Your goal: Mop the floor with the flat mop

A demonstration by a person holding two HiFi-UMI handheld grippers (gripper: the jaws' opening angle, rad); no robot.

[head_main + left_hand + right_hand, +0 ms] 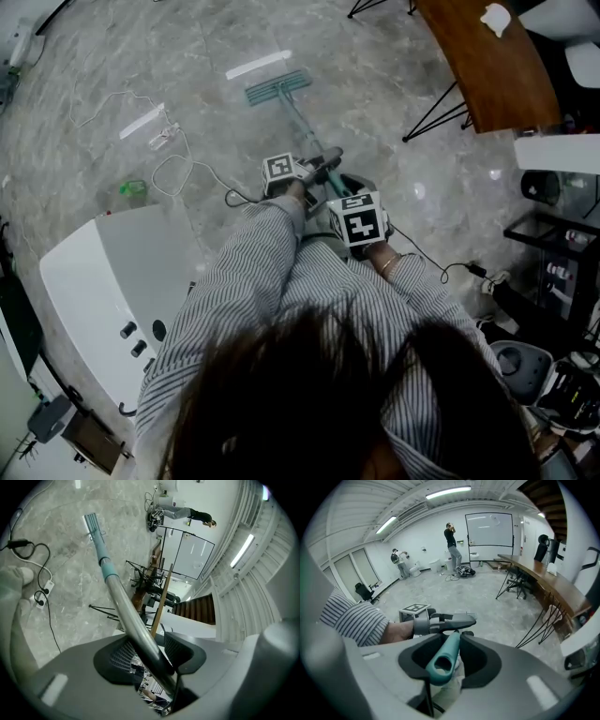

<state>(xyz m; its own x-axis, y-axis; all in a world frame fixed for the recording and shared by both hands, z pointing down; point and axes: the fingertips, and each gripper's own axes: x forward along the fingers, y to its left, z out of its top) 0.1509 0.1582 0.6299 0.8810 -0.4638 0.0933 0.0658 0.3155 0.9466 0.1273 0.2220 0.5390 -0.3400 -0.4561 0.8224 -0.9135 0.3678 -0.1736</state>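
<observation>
**Head view:** the teal-headed flat mop (278,86) rests on the grey marble floor (394,187), left of the brown wooden worktop (487,66). Steer it clear of the white cable (216,178), farther left of that worktop.

**Left gripper view:** the left gripper (150,651) has its fingers clamped on the silver metal pole (122,597).

**Right gripper view:** the right gripper (451,648) has its fingers gripping the teal handle end (440,663). Push evenly, pad flat.
</observation>
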